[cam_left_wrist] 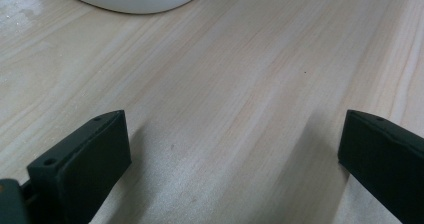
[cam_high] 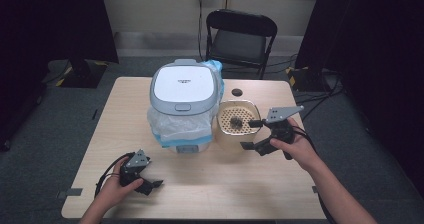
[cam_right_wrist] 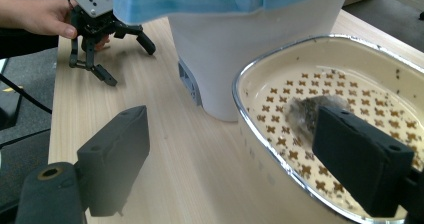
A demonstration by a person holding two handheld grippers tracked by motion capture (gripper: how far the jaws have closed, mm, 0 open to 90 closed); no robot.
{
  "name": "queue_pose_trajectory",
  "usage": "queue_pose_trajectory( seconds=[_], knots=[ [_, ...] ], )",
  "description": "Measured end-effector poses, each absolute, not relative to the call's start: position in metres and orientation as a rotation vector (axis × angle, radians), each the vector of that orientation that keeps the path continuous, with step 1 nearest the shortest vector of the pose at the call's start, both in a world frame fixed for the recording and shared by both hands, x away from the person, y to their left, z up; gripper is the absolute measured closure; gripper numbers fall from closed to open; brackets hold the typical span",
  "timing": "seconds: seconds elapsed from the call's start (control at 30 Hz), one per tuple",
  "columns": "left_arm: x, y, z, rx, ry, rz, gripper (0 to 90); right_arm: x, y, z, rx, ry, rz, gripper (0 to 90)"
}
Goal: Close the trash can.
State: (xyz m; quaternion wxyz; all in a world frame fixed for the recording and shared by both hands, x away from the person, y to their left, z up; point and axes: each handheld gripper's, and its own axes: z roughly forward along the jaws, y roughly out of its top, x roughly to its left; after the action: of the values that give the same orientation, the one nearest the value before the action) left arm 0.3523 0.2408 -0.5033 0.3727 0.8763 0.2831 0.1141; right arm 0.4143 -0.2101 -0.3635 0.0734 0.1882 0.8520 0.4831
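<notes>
Right gripper (cam_right_wrist: pixel 235 159) is being held open, empty, straddling the near rim of the cream perforated basket (cam_right_wrist: pixel 260 84); one jaw is being placed inside, beside the grey fuzzy lump (cam_right_wrist: pixel 310 111), the other outside.

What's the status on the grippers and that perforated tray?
Right gripper open, jaws straddling the tray rim. Grey clump sits inside the tray. Left gripper open, over bare table. White bin crowds the tray.

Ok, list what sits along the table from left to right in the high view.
Left gripper → white lidded appliance with a plastic bag around it → cream perforated basket → right gripper, its jaws astride the basket's rim.
</notes>
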Motion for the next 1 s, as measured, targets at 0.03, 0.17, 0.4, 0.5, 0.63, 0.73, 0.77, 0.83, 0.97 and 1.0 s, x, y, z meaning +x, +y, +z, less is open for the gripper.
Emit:
queue_pose_trajectory(
  seconds=[0.03,0.17,0.4,0.5,0.63,0.73,0.77,0.83,0.97,1.0],
  knots=[
    [0.352,0.241,-0.503,2.245,0.726,0.292,0.0,0.414,-0.212,-0.365,0.57,2.558,1.453,14.7],
    [0.352,0.241,-0.503,2.25,0.723,0.293,0.0,0.412,-0.216,-0.369,0.585,2.552,1.458,14.7],
    [0.352,0.241,-0.503,2.249,0.723,0.293,0.0,0.408,-0.219,-0.375,0.587,2.548,1.459,14.7],
    [0.352,0.241,-0.503,2.248,0.722,0.293,0.0,0.404,-0.22,-0.378,0.578,2.555,1.446,14.7],
    [0.352,0.241,-0.503,2.249,0.723,0.293,0.0,0.4,-0.222,-0.384,0.573,2.56,1.431,14.7],
    [0.352,0.241,-0.503,2.249,0.723,0.293,0.0,0.397,-0.223,-0.388,0.568,2.567,1.422,14.7],
    [0.352,0.241,-0.503,2.249,0.724,0.293,0.0,0.396,-0.223,-0.39,0.571,2.568,1.422,14.7],
    [0.352,0.241,-0.503,2.249,0.723,0.293,0.0,0.395,-0.225,-0.393,0.57,2.572,1.419,14.7],
    [0.352,0.241,-0.503,2.249,0.725,0.294,0.0,0.394,-0.229,-0.398,0.585,2.578,1.422,14.7],
    [0.352,0.241,-0.503,2.249,0.725,0.294,0.0,0.393,-0.229,-0.399,0.59,2.575,1.422,14.7]
  ],
)
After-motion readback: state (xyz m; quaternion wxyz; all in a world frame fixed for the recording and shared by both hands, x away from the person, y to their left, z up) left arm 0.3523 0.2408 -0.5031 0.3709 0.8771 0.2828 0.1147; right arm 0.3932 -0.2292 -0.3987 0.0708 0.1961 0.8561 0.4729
